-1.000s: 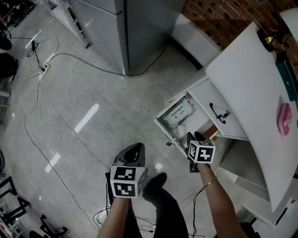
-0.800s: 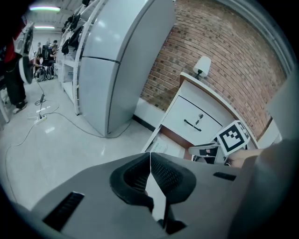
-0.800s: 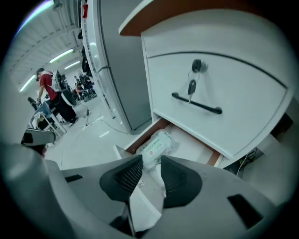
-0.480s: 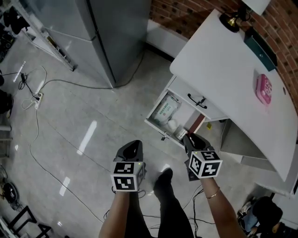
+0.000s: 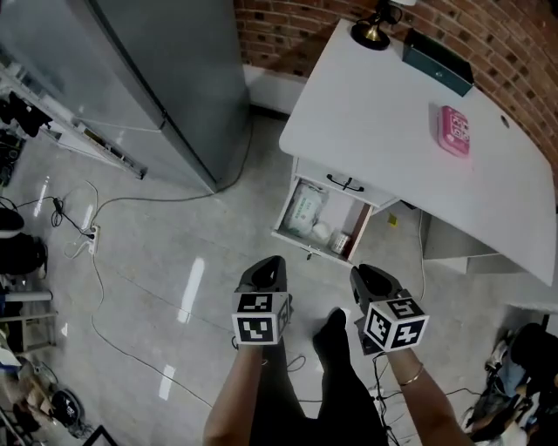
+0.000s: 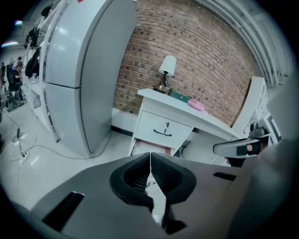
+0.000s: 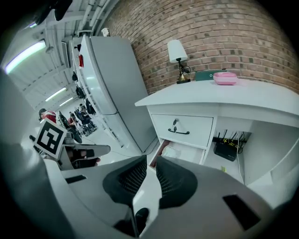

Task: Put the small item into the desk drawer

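The white desk (image 5: 392, 131) stands at the upper right. Its lower drawer (image 5: 301, 243) is pulled open, with a wipes packet (image 5: 305, 212) and a few small items (image 5: 324, 233) inside. The upper drawer (image 5: 347, 185) is closed. Both grippers hang over the floor in front of the drawer, well short of it. My left gripper (image 5: 268, 266) is shut, its jaws touching with nothing held (image 6: 150, 156). My right gripper (image 5: 368, 277) has a narrow gap, its jaws are closing, and nothing is between them (image 7: 150, 161). The open drawer (image 7: 175, 151) shows past them.
A grey fridge (image 5: 166, 78) stands left of the desk. On the desktop are a pink case (image 5: 454, 131), a dark green box (image 5: 438, 63) and a lamp (image 5: 375, 26). Cables (image 5: 113, 235) trail across the tiled floor. The person's shoe (image 5: 331, 327) is between the grippers.
Both grippers have drawn back from the open drawer; the right one was at its front edge a second ago. The head view has swung so more of the desk shows.
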Available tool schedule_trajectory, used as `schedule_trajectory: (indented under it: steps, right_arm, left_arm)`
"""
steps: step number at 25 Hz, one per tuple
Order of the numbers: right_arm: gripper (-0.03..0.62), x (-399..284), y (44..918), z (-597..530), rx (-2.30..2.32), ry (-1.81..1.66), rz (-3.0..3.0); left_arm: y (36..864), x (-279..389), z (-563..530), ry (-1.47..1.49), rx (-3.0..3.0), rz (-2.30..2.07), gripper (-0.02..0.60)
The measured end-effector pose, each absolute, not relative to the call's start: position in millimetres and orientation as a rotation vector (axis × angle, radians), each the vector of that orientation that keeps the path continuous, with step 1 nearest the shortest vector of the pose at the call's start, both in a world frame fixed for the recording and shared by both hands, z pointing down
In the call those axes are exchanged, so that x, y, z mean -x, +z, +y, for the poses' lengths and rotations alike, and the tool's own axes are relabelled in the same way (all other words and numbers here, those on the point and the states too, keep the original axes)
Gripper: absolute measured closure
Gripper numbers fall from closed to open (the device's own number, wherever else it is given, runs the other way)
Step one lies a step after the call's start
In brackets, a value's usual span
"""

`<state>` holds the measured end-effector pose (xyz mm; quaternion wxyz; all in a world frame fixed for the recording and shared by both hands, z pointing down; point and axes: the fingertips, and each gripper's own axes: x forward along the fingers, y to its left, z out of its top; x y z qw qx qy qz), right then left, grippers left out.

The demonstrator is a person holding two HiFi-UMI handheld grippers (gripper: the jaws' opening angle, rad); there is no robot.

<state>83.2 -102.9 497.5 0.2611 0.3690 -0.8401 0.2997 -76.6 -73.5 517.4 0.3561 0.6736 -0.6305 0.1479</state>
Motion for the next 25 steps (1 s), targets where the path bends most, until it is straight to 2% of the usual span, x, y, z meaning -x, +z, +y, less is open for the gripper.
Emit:
schedule_trajectory:
  steps: [8, 25]
  right_arm:
    - [0.582, -125, 438, -67, -1.096, 0.853, -2.294]
    - [0.588, -209, 368, -39, -1.345, 0.875, -2.331]
  left_arm:
    - [472, 25, -74, 0.464, -1.844, -1.551, 0.557]
    - [421, -39, -59, 0.577, -1.969, -1.46, 0.557]
